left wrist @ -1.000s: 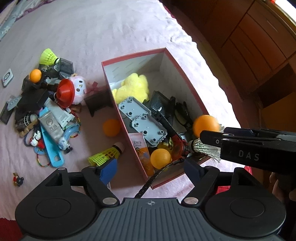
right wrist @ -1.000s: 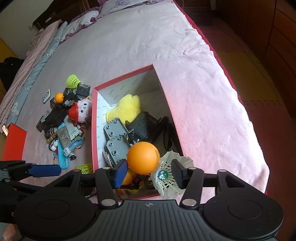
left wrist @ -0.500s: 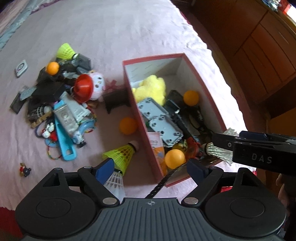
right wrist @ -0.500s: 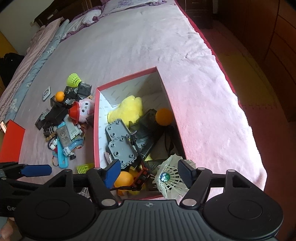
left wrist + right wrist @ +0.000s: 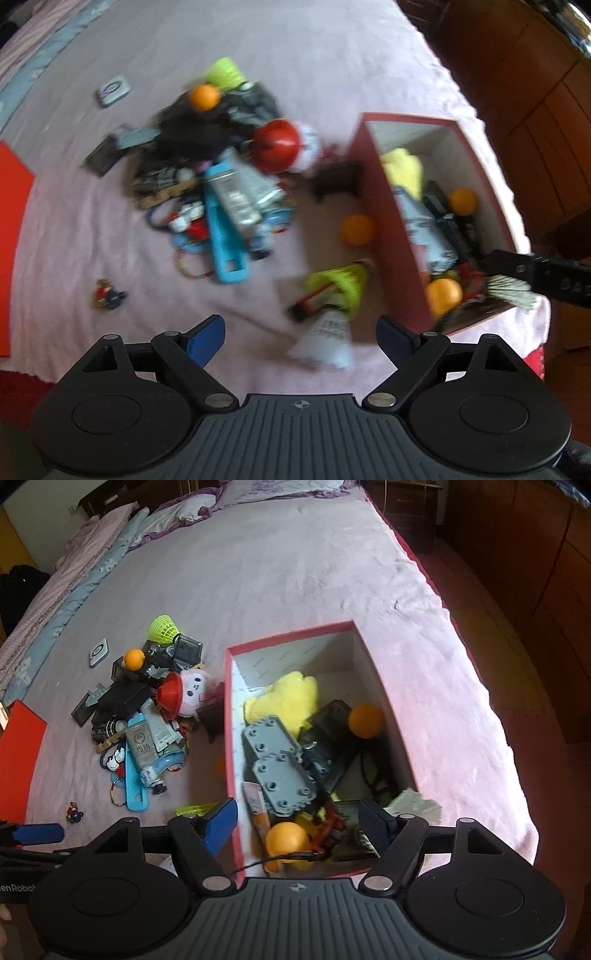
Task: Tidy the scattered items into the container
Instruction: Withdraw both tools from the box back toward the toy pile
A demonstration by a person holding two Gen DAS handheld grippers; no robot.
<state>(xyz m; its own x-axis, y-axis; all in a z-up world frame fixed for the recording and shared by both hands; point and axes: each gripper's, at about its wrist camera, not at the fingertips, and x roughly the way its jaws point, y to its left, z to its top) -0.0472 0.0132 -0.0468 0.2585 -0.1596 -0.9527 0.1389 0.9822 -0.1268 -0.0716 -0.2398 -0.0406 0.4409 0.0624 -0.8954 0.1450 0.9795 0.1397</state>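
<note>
A red box (image 5: 229, 716) with white inner walls sits on the pink bedspread and holds a yellow plush (image 5: 288, 698), grey plates (image 5: 280, 764) and orange balls (image 5: 365, 720). It also shows in the blurred left wrist view (image 5: 380, 206). My right gripper (image 5: 297, 821) is open above the box's near end; a white shuttlecock (image 5: 417, 805) lies by its right finger. My left gripper (image 5: 299, 332) is open and empty above a white shuttlecock (image 5: 325, 339) and a yellow shuttlecock (image 5: 343, 284) lying left of the box. An orange ball (image 5: 356, 229) lies beside the box.
A pile of scattered items lies left of the box: a red funnel (image 5: 170, 698), a blue flat tool (image 5: 135, 786), a tube (image 5: 142, 749), a yellow shuttlecock (image 5: 162, 627), an orange ball (image 5: 133, 659). A red lid (image 5: 18, 760) lies far left. Wooden cabinets (image 5: 535, 554) stand right.
The orange ball left my right gripper and dropped into the box; the white shuttlecock then slipped past its right finger. My left gripper swung left, toward the shuttlecocks outside the box.
</note>
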